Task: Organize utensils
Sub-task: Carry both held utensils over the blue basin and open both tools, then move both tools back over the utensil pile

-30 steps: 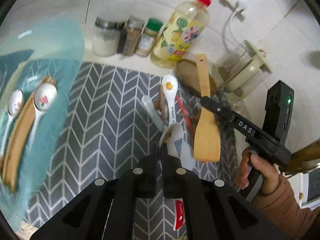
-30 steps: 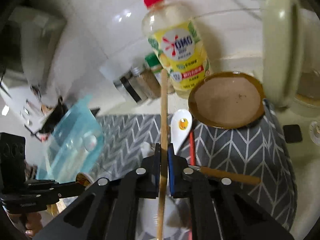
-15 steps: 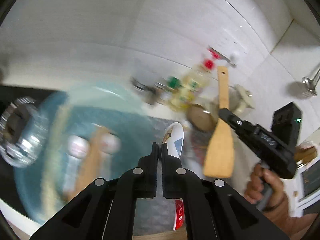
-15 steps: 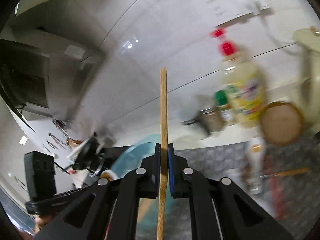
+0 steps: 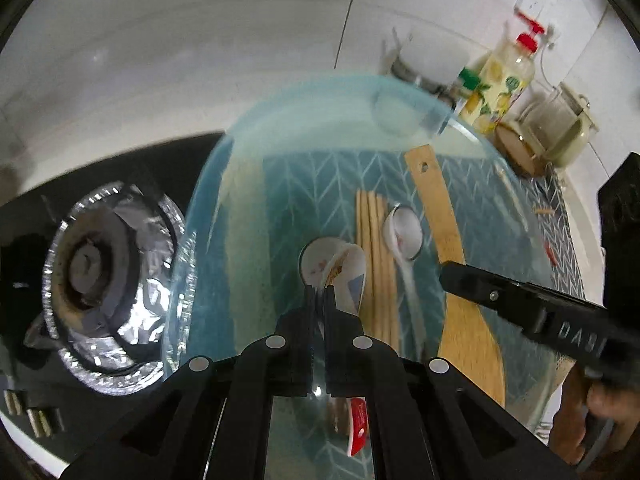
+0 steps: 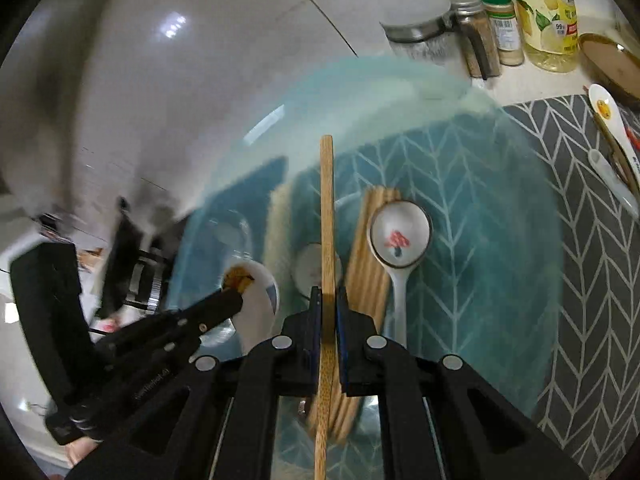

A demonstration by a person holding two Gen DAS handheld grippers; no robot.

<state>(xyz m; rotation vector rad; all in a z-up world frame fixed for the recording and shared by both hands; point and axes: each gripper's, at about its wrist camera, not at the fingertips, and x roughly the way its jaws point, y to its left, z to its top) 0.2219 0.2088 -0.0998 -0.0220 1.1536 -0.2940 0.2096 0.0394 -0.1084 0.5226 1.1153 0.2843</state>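
A clear blue-tinted glass dish [image 5: 208,184] [image 6: 520,184] sits on a grey chevron mat [image 6: 600,248]. Inside lie wooden chopsticks [image 5: 376,264] [image 6: 366,256] and a white spoon with a red print [image 5: 404,228] [image 6: 400,236]. My left gripper [image 5: 320,292] is shut on a white ceramic spoon [image 5: 350,276] [image 6: 256,300] and holds it over the dish. My right gripper [image 6: 328,296] [image 5: 448,272] is shut on a wooden spatula [image 5: 452,260] [image 6: 327,216], held edge-on over the dish.
A foil-lined gas burner [image 5: 96,276] lies left of the dish. Spice jars [image 6: 476,28], a yellow soap bottle [image 5: 500,80] [image 6: 552,12], a brown saucer [image 6: 612,64] and a glass jug [image 5: 556,128] stand at the back. More spoons [image 6: 612,132] lie on the mat's right.
Both grippers swung left from the mat's utensil pile and now hold the white spoon and the wooden spatula over the glass dish.
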